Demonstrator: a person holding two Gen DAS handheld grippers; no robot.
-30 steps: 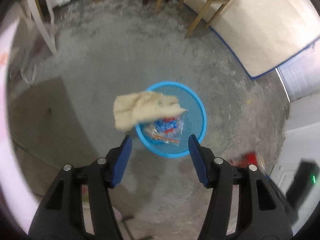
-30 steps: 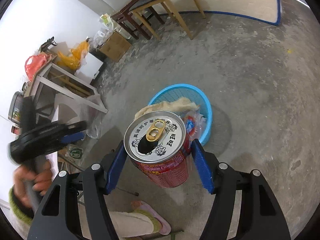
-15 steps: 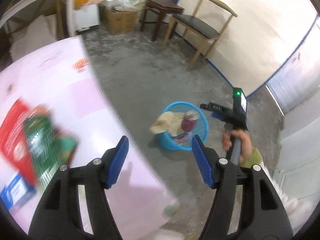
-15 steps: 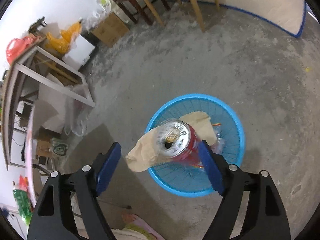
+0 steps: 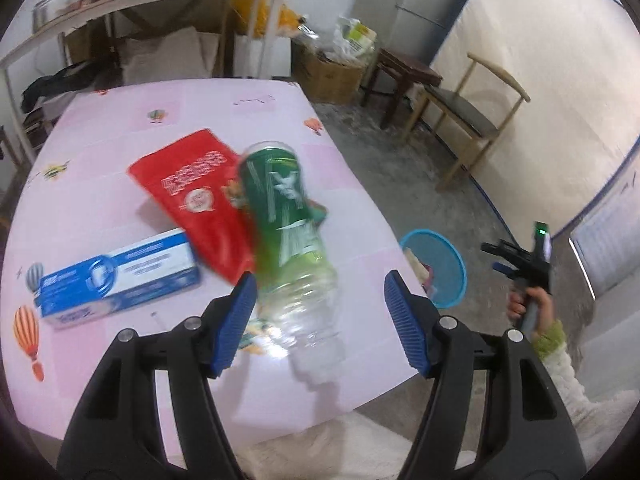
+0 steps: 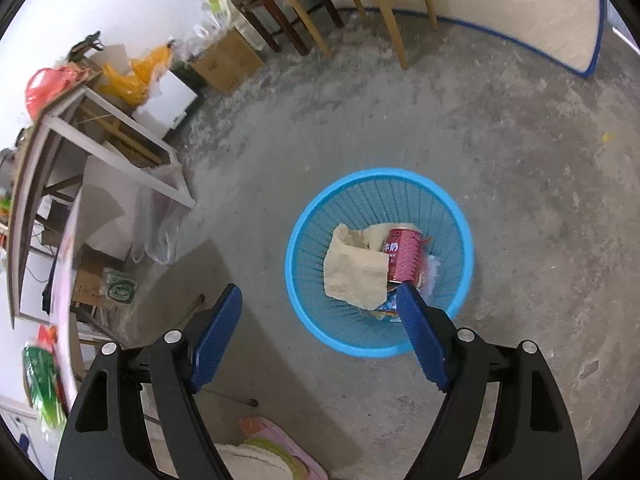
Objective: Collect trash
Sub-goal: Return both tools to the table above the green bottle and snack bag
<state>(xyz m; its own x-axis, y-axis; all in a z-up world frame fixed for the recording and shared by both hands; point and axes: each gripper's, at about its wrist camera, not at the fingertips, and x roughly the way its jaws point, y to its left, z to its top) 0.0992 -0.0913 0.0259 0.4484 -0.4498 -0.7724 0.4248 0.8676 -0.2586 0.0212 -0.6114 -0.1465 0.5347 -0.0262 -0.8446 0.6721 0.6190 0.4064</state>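
The left claw [image 5: 320, 312] is being held wide open above the pink bench [image 5: 100, 200], with nothing gripped. A bottle [image 5: 292, 236] with a green label is lying on the bench, its clear lower end showing between the blue pads without being pressed by them. A red pouch [image 5: 196, 200] is lying just beside the bottle, partly under it, and a blue box [image 5: 116, 276] is lying beside the pouch.

The right claw [image 6: 320, 336] is being held wide open and empty over the concrete floor, above the near rim of the blue basket [image 6: 304, 300]. A red can [image 6: 404, 256] and a crumpled paper bag [image 6: 352, 272] are lying inside the basket, side by side and touching. From the left view, the basket is being seen on the floor beyond the bench edge.
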